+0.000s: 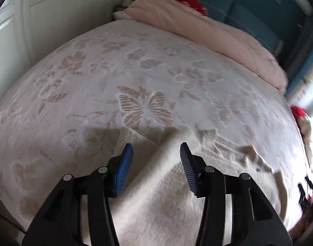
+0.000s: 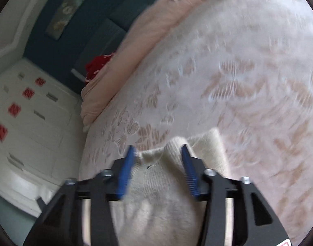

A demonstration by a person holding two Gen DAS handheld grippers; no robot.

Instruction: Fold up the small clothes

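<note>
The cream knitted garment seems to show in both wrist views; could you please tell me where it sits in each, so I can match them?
Left wrist view: the cream knitted garment fills the bottom centre, between the open fingers of the left hand-held gripper.
Right wrist view: it lies at the bottom centre, between the open fingers of the right hand-held gripper.
Shared landmark: the folded pink quilt along the bed's far edge.
</note>
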